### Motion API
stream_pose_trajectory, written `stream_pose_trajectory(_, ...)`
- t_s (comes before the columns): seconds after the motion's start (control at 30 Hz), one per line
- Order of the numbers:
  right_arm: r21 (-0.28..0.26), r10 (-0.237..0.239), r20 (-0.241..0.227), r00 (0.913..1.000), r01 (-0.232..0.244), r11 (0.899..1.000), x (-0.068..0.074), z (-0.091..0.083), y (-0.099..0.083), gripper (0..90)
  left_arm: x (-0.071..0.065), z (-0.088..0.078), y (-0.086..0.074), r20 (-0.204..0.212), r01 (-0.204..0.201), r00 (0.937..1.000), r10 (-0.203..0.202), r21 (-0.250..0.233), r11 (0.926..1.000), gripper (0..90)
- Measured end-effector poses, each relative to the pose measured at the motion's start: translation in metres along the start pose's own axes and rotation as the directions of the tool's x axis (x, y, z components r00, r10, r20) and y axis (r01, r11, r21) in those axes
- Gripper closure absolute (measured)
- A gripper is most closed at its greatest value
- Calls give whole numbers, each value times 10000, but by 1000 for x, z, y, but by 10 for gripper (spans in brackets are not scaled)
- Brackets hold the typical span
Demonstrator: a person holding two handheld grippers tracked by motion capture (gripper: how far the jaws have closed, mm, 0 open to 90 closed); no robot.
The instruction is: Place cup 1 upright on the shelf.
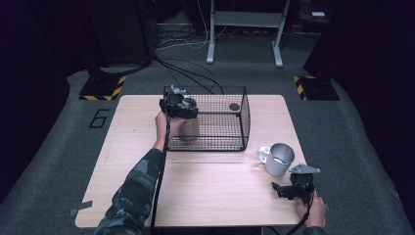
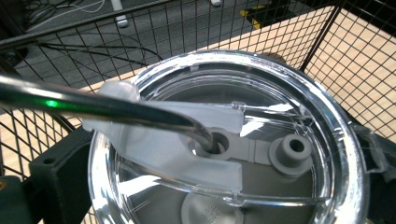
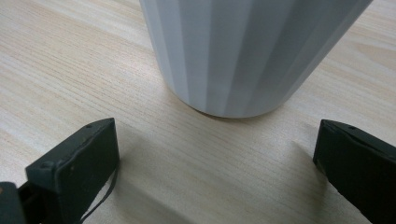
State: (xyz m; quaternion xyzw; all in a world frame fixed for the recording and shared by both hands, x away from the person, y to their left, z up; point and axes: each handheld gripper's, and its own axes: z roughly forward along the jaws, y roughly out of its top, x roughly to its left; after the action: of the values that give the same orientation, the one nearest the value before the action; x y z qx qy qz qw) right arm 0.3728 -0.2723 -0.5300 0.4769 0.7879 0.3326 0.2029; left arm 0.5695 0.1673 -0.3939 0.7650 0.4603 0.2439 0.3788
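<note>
Two grippers are at work, one in each of my hands, at a wooden table (image 1: 195, 191). Nearest to me, at the table's near right corner, my right hand (image 1: 313, 209) rests low, almost at the edge, with the right gripper (image 1: 285, 190) lying close to the wood and aimed toward the table's middle. Its jaws stand wide apart with bare wood between them. Just beyond them stands a grey mug (image 1: 278, 158), upright, its handle turned left; in the right gripper view its fluted wall (image 3: 243, 51) rises just ahead of the jaws, apart from both.

Farther off, my left forearm (image 1: 132, 191), in a camouflage sleeve, stretches forward across the table to a black wire basket (image 1: 230, 122) near the far edge. My left hand (image 1: 166, 122) is raised at the basket's left end, holding the left gripper (image 1: 178, 105) tipped downward over a steel tumbler (image 1: 187, 129) that stands upright inside the basket, at its near left. In the left gripper view I look down on the tumbler's clear lid (image 2: 224, 149), a metal straw (image 2: 93, 105) passing through its hole. One jaw sits against the tumbler's left side; I cannot tell whether the jaws grip it.
</note>
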Motion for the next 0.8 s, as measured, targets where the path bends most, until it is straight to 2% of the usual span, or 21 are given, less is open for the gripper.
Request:
stream_pose_trajectory(0.1,14,27,-10,10000,-27,10000,0,0,0,0,-2,-3,2,-15,5,10000,-6,-167,9999,1)
stream_pose_trajectory(0.27,3,3,-7,10000,-3,10000,0,0,0,0,-2,-6,3,-97,-152,9998,151,-104,9998,1)
stream_pose_trajectory(0.47,-2,-14,-6,10000,14,10000,0,0,0,0,-3,-13,6,-396,-336,9987,323,-327,9989,1)
stream_pose_trajectory(0.73,6,4,-4,10000,-4,10000,0,0,0,0,-1,-23,7,-347,-215,9992,201,-397,9990,1)
stream_pose_trajectory(0.8,-2,-13,-8,10000,13,10000,0,0,0,0,0,-27,7,-352,-338,9989,325,-391,9987,1)
